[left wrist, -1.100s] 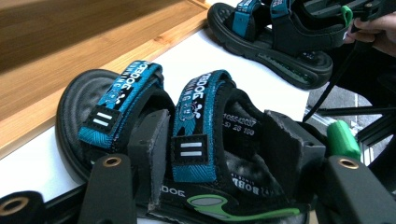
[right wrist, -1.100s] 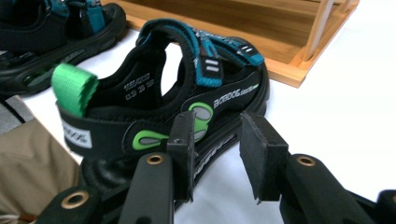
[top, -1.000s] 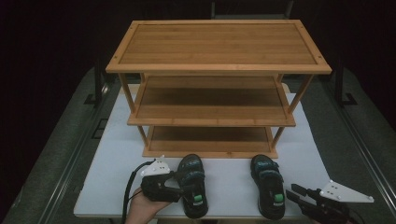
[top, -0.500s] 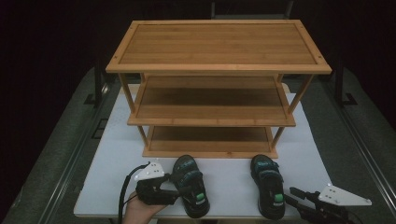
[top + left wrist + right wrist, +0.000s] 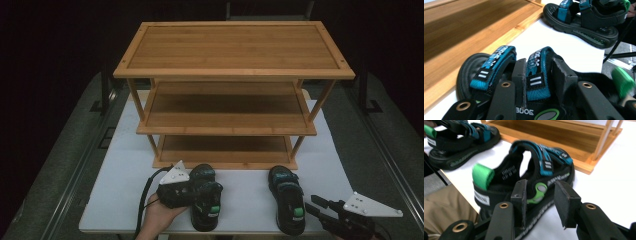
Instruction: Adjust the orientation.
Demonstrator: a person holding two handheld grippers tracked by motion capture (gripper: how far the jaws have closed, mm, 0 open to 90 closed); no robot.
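Observation:
Two black sandals with blue straps and green heel tabs lie on the white table in front of a wooden rack. My left gripper [image 5: 207,192] [image 5: 537,63] reaches in from the left over the left sandal [image 5: 206,215] [image 5: 491,65]. Its jaws have just been closing and now clamp the sandal's rear blue strap [image 5: 536,75]. The right sandal [image 5: 287,200] [image 5: 536,167] lies flat. My right gripper [image 5: 311,202] [image 5: 540,187] is low beside its outer side, jaws apart, nothing between the pads.
The three-tier bamboo rack [image 5: 235,75] stands at the table's back with all shelves bare. The white table top [image 5: 245,195] ends close behind the sandals' heels. A hand [image 5: 160,215] holds the left gripper at the front edge.
The left gripper's jaws have come together on the left sandal's strap. The right gripper has hardly moved.

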